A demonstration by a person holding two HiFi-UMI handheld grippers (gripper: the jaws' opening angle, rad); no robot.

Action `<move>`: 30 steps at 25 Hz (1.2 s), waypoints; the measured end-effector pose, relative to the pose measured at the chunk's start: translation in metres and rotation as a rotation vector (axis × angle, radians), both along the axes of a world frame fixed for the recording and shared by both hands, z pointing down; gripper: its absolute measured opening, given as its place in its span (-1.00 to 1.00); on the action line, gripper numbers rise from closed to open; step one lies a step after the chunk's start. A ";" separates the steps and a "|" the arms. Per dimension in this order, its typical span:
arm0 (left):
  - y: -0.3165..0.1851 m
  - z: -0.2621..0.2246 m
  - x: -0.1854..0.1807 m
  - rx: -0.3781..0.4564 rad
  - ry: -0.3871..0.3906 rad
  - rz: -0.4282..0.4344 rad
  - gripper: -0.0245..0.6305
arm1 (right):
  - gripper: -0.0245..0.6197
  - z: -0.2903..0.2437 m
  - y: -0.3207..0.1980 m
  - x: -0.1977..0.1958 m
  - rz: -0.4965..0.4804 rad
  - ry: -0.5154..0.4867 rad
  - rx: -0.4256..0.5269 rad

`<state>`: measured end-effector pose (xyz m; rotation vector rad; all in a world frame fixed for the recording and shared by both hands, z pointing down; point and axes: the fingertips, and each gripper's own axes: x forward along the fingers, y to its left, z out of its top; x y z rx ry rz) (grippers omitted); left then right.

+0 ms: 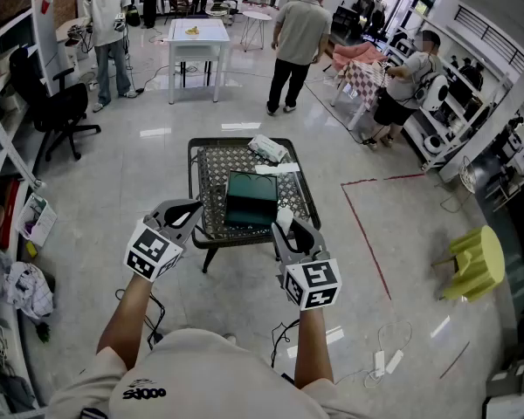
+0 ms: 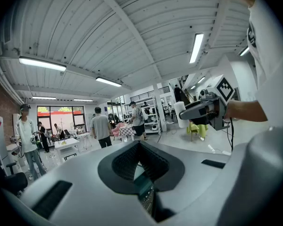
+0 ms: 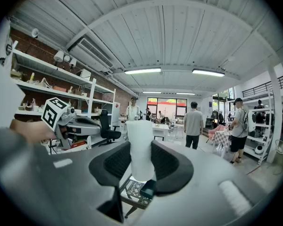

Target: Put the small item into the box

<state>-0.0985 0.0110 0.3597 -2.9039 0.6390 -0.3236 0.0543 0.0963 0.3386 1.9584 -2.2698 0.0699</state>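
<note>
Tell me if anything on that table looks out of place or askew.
Only the crumpled white packet: it lies askew at the far corner of the table. The green box sits square, and the right gripper holds its white roll upright.

Green box [image 3: 147, 189] mostly behind the right gripper [image 3: 140, 166] and white item [image 3: 140, 145] — far packet [image 1: 268, 149] too small for identification.

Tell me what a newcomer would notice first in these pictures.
The right gripper, low in the head view, is closed on an upright small white cylinder. Just beyond it, a dark green box sits on a black lattice table in the middle of the shiny floor. The left gripper is held out beside the right one, shut with nothing between its jaws.
</note>
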 end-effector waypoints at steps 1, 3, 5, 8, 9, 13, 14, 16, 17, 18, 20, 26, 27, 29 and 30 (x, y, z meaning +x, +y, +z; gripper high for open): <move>0.001 0.001 0.002 -0.002 0.001 -0.001 -0.91 | -0.49 0.001 0.001 0.003 0.001 -0.002 -0.002; 0.002 0.003 0.007 -0.006 0.002 -0.004 -0.91 | -0.50 0.003 0.003 0.009 0.002 -0.006 -0.004; 0.004 0.005 0.012 -0.010 0.004 -0.010 -0.91 | -0.50 0.005 0.005 0.015 0.001 -0.012 -0.001; 0.006 0.007 0.020 -0.017 0.005 -0.022 -0.91 | -0.49 0.004 0.008 0.025 -0.009 -0.042 0.012; 0.007 0.009 0.023 -0.021 0.004 -0.026 -0.91 | -0.49 0.004 0.008 0.028 -0.016 -0.053 0.014; 0.015 0.012 0.036 -0.032 0.000 -0.044 -0.91 | -0.50 0.011 0.014 0.041 -0.044 -0.060 -0.003; 0.018 0.012 0.040 -0.032 0.000 -0.050 -0.91 | -0.50 0.013 0.016 0.044 -0.049 -0.058 -0.008; 0.022 0.015 0.046 -0.034 -0.003 -0.060 -0.91 | -0.50 0.017 0.018 0.051 -0.057 -0.057 -0.017; 0.025 0.016 0.048 -0.035 -0.005 -0.064 -0.91 | -0.50 0.019 0.018 0.054 -0.060 -0.058 -0.022; 0.026 0.018 0.050 -0.038 -0.007 -0.068 -0.91 | -0.50 0.021 0.019 0.057 -0.063 -0.059 -0.027; 0.028 0.022 0.053 -0.047 -0.009 -0.078 -0.91 | -0.50 0.024 0.017 0.062 -0.064 -0.067 -0.037; 0.015 0.031 0.067 -0.061 -0.010 -0.085 -0.91 | -0.50 0.032 0.005 0.076 -0.067 -0.080 -0.044; 0.010 0.031 0.070 -0.060 -0.008 -0.083 -0.91 | -0.50 0.033 0.000 0.079 -0.065 -0.083 -0.042; -0.002 0.032 0.073 -0.058 -0.006 -0.079 -0.91 | -0.50 0.033 -0.012 0.081 -0.062 -0.083 -0.039; -0.009 0.033 0.074 -0.057 -0.005 -0.076 -0.91 | -0.50 0.033 -0.018 0.081 -0.059 -0.080 -0.038</move>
